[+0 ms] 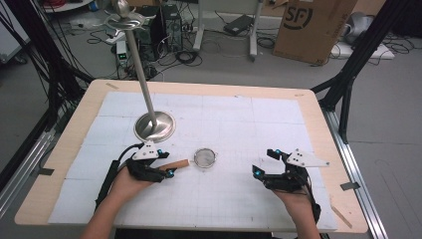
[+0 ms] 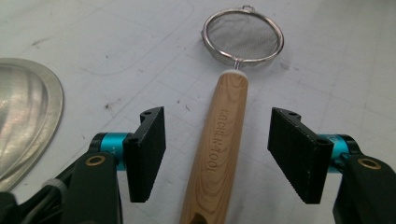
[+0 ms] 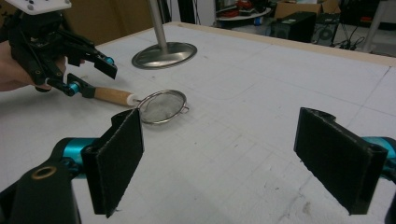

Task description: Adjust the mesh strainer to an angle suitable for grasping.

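**Left jaws straddle strainer handle, no pinch yet**

Left gripper [image 2: 217, 156] sits low over the white mat [image 1: 234, 199], jaws spread to abt half width, one pad each side of the strainer's wooden handle [image 2: 222, 140]. In the left gripper view there's visible mat btwn each pad and the wood, so pads aren't pressing on it; handle runs straight up the middle of the gap, a bit nearer the pad at left of that view. No earlier pic to compare w/.

Strainer [image 1: 204, 158] lies flat on the mat. Its round mesh bowl [image 2: 243, 37] is out beyond the left fingertips, well past the pad ends, w/ a small wire loop on the far rim. Wood end of the handle passes back under the gripper body, toward the person's left hand [image 1: 124, 185].

Steel stand base [image 1: 155, 126] is off to one side of the left fingers (left edge of the left gripper view), near but apart from them; its pole [image 1: 139, 64] rises from it.

Right gripper [image 3: 243, 156]: jaws wide apart, nothing btwn them, just mat. It's held just above the mat, well apart from the strainer; mesh bowl lies ahead of its fingertips, beyond the pad at left of its view. Right hand [image 1: 298, 199] grips it from behind.
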Demonstrator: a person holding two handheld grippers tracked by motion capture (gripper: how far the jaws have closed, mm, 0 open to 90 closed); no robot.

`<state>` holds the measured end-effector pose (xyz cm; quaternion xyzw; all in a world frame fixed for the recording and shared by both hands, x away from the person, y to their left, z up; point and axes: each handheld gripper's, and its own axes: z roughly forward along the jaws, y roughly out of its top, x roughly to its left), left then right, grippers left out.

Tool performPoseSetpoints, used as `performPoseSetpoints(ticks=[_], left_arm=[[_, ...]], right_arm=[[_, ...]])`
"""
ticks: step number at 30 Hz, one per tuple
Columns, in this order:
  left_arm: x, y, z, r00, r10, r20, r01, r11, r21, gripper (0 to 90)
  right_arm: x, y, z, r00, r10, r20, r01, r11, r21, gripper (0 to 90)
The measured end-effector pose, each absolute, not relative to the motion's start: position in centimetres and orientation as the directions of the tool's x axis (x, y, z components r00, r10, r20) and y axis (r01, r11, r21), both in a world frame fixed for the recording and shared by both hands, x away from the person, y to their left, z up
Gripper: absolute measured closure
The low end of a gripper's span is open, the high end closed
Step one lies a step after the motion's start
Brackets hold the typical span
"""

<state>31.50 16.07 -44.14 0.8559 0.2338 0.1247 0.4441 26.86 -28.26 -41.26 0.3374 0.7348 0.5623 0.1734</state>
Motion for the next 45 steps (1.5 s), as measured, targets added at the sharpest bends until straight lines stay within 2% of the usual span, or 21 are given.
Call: performPoseSetpoints(ticks=[7,9,10,11,15,27,37,45], left_arm=[[31.7,15.4,-44.5,0.872,0.489,0.024,0.288,-0.552,0.783,50.1],[31.7,15.1,-44.4,0.878,0.476,0.041,0.275,-0.574,0.771,57.2],[31.8,14.9,-44.4,0.881,0.471,0.047,0.272,-0.585,0.764,57.2],[31.8,14.8,-44.4,0.885,0.461,0.065,0.259,-0.603,0.755,62.9],[31.7,14.2,-44.2,0.900,0.426,0.091,0.225,-0.634,0.740,67.7],[31.5,14.0,-43.9,0.897,0.425,0.122,0.198,-0.634,0.748,69.6],[31.9,13.9,-44.2,0.899,0.432,0.067,0.246,-0.628,0.739,63.0],[32.3,13.8,-44.2,0.905,0.426,0.011,0.283,-0.619,0.733,67.0]], right_arm=[[26.9,-28.1,-41.4,-0.714,0.690,0.122,0.304,0.148,0.941,14.9],[26.9,-28.1,-41.4,-0.713,0.690,0.122,0.306,0.151,0.940,14.9],[26.9,-28.1,-41.4,-0.713,0.690,0.122,0.306,0.151,0.940,14.9],[26.9,-28.0,-41.4,-0.714,0.690,0.122,0.306,0.150,0.940,14.9],[26.9,-28.0,-41.5,-0.715,0.688,0.124,0.309,0.152,0.939,14.9],[26.9,-27.9,-41.4,-0.716,0.687,0.125,0.307,0.150,0.940,14.9],[26.9,-27.9,-41.5,-0.718,0.685,0.124,0.311,0.156,0.938,14.9],[27.0,-27.6,-41.6,-0.721,0.682,0.125,0.318,0.165,0.934,14.9]])
